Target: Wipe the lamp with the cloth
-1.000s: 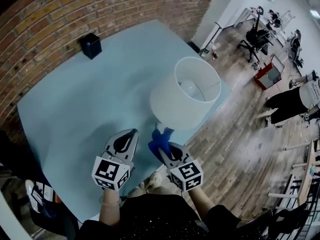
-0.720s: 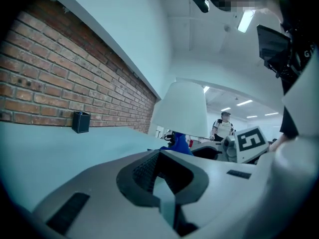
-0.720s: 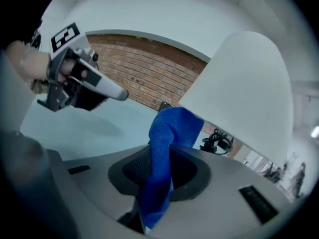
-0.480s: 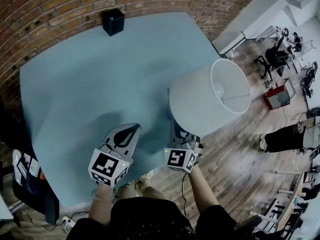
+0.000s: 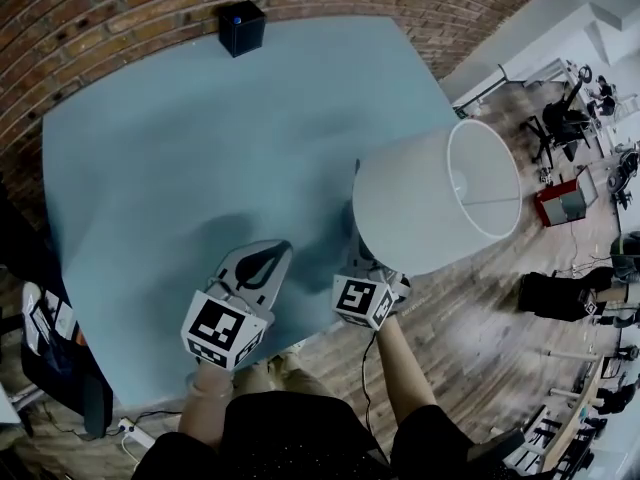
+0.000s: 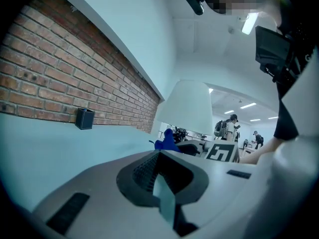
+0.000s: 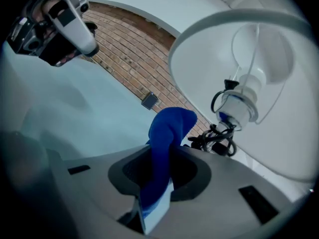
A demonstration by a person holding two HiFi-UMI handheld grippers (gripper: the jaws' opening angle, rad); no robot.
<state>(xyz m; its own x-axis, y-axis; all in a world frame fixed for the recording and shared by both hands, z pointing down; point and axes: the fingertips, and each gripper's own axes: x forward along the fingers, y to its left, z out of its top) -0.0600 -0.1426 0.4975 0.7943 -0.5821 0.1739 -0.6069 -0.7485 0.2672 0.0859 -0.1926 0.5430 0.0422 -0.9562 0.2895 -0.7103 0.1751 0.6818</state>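
The lamp's white shade (image 5: 430, 203) stands over the light-blue table (image 5: 180, 148) near its right edge. My right gripper (image 5: 362, 268) reaches under the shade's near rim, so its jaw tips are hidden in the head view. In the right gripper view it (image 7: 159, 173) is shut on the blue cloth (image 7: 167, 133), which sticks up just below the shade (image 7: 279, 133), close to the bulb socket (image 7: 244, 101) and coiled cord (image 7: 217, 136). My left gripper (image 5: 268, 260) hovers over the table to the left, jaws together with nothing held (image 6: 160, 168). From it I see the shade (image 6: 185, 108) and cloth (image 6: 166, 141).
A small black box (image 5: 241, 28) sits at the table's far edge against the brick wall (image 5: 120, 8). The table's right edge (image 5: 430, 78) drops to a wooden floor (image 5: 470, 338). Office chairs and a red cart (image 5: 560, 203) stand farther right.
The right gripper has carried the cloth in under the shade, so the cloth no longer shows in the head view. The left gripper has stayed about where it was.
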